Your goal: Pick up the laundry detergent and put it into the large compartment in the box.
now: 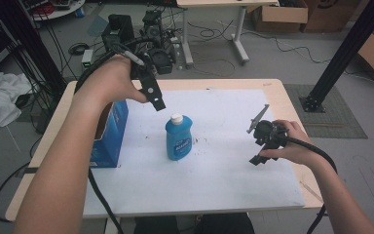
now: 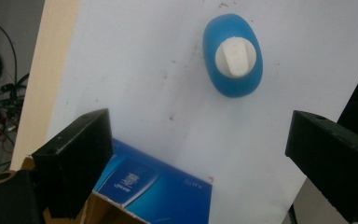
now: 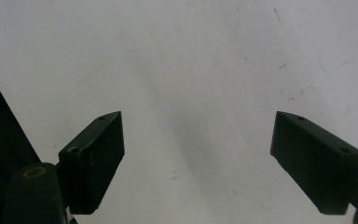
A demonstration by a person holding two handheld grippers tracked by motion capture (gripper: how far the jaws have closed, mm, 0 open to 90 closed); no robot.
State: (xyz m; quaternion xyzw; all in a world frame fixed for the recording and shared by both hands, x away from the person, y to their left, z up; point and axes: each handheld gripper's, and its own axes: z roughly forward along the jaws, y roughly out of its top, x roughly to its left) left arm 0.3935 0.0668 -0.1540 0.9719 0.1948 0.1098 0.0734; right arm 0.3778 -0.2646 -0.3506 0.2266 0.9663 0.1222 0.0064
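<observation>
A blue bottle (image 1: 178,139) with a white cap stands upright near the middle of the white sheet (image 1: 224,185). From above, in the left gripper view, the bottle (image 2: 233,55) shows its cap end. A blue carton (image 1: 108,131) with an open top stands at the sheet's left edge; the carton (image 2: 154,189) lies just under the left jaws. My left gripper (image 1: 152,92) hovers high above the sheet, left of and behind the bottle, open (image 2: 200,156) and holding nothing. My right gripper (image 1: 260,144) rests low at the right side, open (image 3: 198,158) over bare sheet.
The wooden table (image 1: 287,100) carries the white sheet. Black cables (image 1: 102,202) trail from both grippers. On the floor behind are equipment and wires (image 1: 151,34), a second table (image 1: 233,29), cardboard boxes (image 1: 282,14) and a black post (image 1: 341,53).
</observation>
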